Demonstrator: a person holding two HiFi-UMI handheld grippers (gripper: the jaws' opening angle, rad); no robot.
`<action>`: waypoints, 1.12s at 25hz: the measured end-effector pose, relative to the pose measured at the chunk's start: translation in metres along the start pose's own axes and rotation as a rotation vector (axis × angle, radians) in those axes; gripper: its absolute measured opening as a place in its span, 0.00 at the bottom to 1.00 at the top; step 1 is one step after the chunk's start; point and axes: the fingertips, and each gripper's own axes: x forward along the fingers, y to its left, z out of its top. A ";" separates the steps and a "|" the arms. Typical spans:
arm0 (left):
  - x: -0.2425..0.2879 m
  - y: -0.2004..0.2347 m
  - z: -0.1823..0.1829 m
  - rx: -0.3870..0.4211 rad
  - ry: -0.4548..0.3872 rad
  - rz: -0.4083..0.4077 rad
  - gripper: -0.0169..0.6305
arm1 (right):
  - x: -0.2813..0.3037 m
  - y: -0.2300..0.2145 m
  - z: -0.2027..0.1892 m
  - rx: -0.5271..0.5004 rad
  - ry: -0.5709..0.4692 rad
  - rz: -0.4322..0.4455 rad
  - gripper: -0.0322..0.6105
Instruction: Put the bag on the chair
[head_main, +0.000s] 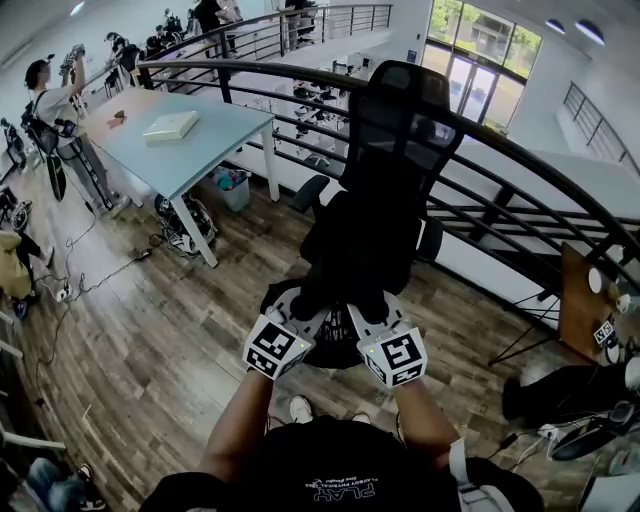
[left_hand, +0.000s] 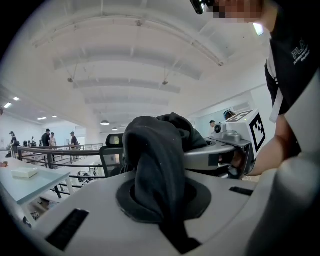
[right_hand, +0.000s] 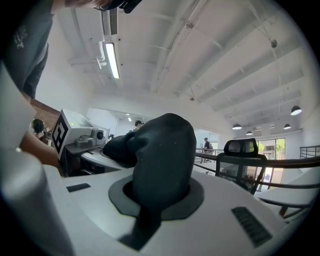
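A black office chair (head_main: 385, 170) with a mesh back stands right in front of me, its seat facing me. Both grippers are side by side just before the seat, tilted upward. My left gripper (head_main: 298, 312) is shut on a fold of the black bag (left_hand: 159, 165). My right gripper (head_main: 376, 320) is shut on another fold of that bag (right_hand: 161, 152). The bag (head_main: 335, 348) hangs dark between and below the two grippers, close to the seat's front edge; whether it touches the seat is hidden. The chair's headrest (right_hand: 241, 146) shows in the right gripper view.
A light blue table (head_main: 180, 135) with a white box (head_main: 170, 125) stands to the left. A curved black railing (head_main: 520, 165) runs behind the chair. Cables and gear (head_main: 570, 420) lie on the wooden floor at right. People (head_main: 50, 110) stand far left.
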 end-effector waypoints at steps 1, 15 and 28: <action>-0.001 0.005 -0.001 0.000 0.000 -0.009 0.08 | 0.005 0.001 0.000 0.001 0.000 -0.009 0.11; -0.020 0.058 -0.005 0.009 0.013 -0.087 0.08 | 0.059 0.015 0.006 0.001 -0.005 -0.081 0.11; 0.025 0.103 -0.011 -0.002 -0.009 -0.080 0.08 | 0.102 -0.026 -0.007 0.014 0.008 -0.045 0.11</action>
